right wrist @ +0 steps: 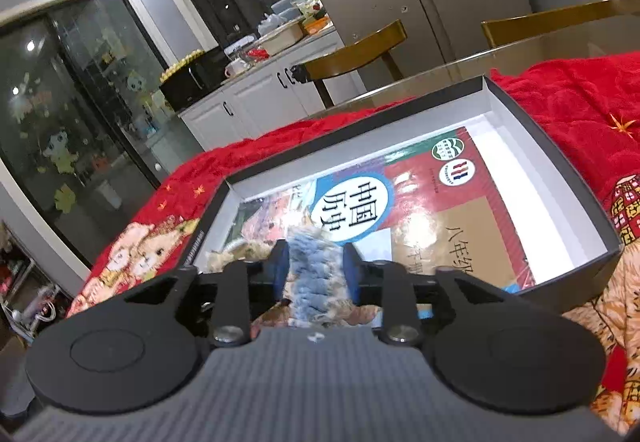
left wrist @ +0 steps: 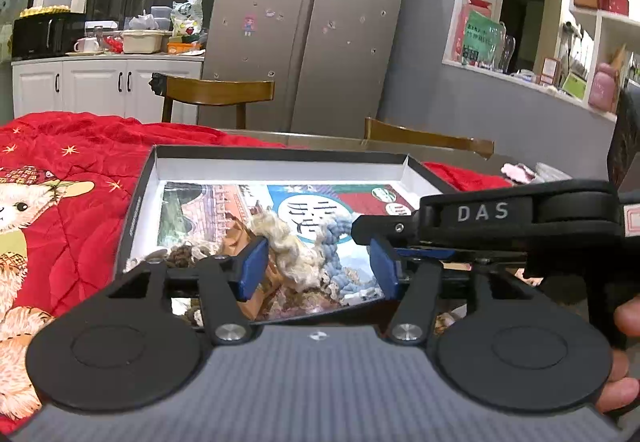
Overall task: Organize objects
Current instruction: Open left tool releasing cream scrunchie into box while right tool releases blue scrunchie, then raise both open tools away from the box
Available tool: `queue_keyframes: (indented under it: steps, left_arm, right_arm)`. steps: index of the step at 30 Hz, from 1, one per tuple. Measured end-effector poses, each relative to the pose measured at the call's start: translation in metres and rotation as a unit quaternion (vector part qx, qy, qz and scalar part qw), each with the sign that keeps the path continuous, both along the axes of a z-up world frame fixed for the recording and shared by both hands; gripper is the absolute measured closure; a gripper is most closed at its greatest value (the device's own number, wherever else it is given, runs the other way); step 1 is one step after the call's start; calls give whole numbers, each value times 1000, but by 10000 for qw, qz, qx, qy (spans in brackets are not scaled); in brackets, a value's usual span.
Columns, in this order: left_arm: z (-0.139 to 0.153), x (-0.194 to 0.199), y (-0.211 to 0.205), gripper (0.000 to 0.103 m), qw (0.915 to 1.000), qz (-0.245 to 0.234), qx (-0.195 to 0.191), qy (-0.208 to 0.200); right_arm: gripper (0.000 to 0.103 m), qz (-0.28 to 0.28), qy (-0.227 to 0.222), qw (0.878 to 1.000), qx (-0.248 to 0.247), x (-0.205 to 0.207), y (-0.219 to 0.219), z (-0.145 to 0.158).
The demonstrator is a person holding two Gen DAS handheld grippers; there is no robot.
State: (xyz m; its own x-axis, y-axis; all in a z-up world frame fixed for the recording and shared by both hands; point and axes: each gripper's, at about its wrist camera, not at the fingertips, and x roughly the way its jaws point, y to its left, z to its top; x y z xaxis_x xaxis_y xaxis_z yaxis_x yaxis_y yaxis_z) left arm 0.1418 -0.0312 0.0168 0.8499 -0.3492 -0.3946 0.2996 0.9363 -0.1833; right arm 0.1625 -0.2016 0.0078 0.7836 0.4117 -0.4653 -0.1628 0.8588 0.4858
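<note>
Nearest you, your left gripper (left wrist: 316, 262) stands open over the near end of the box (left wrist: 280, 157), its blue pads apart with the cream and blue yarn bundle (left wrist: 296, 246) lying loose between them, not pinched. Your right gripper (right wrist: 316, 266) looks parted as well: the blue braided part of the bundle sits in the gap, close to both pads, but they do not seem to press on it.

The bundle rests on the textbook (right wrist: 420, 201) that lies flat on the box floor, at the near edge. Judge it as light, soft and floppy; it will sag and trail if you lift one end, and loose fibres may snag. Take it across the thick braided middle, not the frayed tips.

The book beneath is glossy and will likely slide. Beyond, the box sits on a red blanket (left wrist: 72, 161) spread over the counter (left wrist: 320, 139).
</note>
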Motion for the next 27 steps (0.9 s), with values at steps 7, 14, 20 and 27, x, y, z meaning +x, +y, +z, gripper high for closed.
queue_keyframes:
  steps: [7,14,20,27]
  left_arm:
    - [20,-5,15,34,9997,-12,-194,-164]
    - [54,-20,30,31,9989,23,-327,-350]
    - [95,-45,46,30,9968,-67,-500,-623]
    - [128,-90,53,28,9927,-224,-361,-1127]
  right_arm:
    - [36,-50,-374,9993,-62,-12,1,19]
    - [25,-56,-944,9954,-128,-37,1,58]
    - [20,-71,-1136,9935,61,-53,1,85]
    - [17,-310,-1167,9926,135,-81,0,92]
